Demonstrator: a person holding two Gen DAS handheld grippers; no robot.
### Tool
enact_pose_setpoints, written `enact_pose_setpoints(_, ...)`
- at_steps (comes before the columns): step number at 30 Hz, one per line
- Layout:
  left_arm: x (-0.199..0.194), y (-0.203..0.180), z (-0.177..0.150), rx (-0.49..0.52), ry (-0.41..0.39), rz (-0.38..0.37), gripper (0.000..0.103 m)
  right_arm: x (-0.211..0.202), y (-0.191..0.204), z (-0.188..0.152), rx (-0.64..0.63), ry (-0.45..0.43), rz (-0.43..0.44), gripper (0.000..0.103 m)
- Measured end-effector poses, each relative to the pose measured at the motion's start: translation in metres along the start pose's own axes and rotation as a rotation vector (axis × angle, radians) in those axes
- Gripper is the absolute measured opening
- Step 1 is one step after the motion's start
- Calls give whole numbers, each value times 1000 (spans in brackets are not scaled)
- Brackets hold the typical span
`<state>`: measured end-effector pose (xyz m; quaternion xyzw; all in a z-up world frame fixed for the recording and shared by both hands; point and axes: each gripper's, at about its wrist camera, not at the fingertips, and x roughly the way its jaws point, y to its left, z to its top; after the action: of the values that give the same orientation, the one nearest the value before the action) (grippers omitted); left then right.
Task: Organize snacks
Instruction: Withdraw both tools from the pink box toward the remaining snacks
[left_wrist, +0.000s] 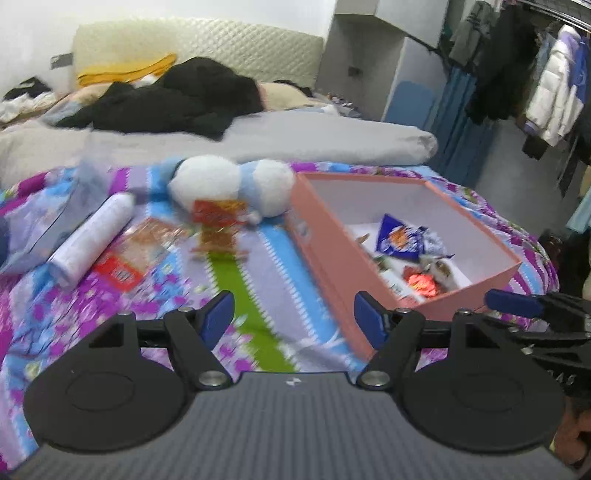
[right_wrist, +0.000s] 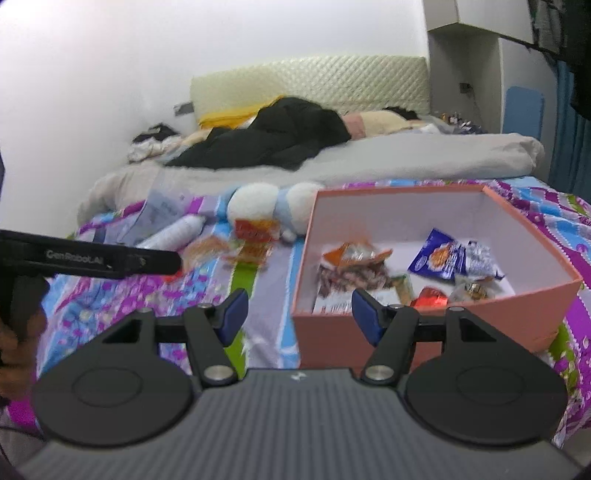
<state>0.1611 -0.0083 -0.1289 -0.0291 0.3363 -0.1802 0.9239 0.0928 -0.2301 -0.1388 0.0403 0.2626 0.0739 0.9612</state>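
A pink box (left_wrist: 325, 266) with a white inside sits on the patterned bedspread, to the right in the left wrist view. In it lie a blue packet (left_wrist: 400, 240) and a red packet (left_wrist: 423, 284). Loose on the spread to its left are a red-orange packet (left_wrist: 218, 216) and a flat red packet (left_wrist: 125, 266). My left gripper (left_wrist: 295, 317) hovers open and empty over the spread by the box's near corner. My right gripper (right_wrist: 299, 315) is open and empty too, in front of the box (right_wrist: 406, 336), which holds an orange packet (right_wrist: 354, 254) and a blue packet (right_wrist: 439, 254).
A white and blue plush toy (left_wrist: 229, 184) lies behind the loose packets, with a white bottle (left_wrist: 92, 240) to the left. A grey duvet and black clothes cover the far bed. Hanging coats (left_wrist: 554, 92) fill the right side.
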Motion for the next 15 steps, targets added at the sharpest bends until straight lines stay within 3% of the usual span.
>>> enact_pose_setpoints(7,-21,36,-31,-60,16,66,76,-7,9,-20,-24,46,37,64)
enact_pose_setpoints(15,-9,77,-39,-108,3,130,76,13,43,-20,-84,80,103,64)
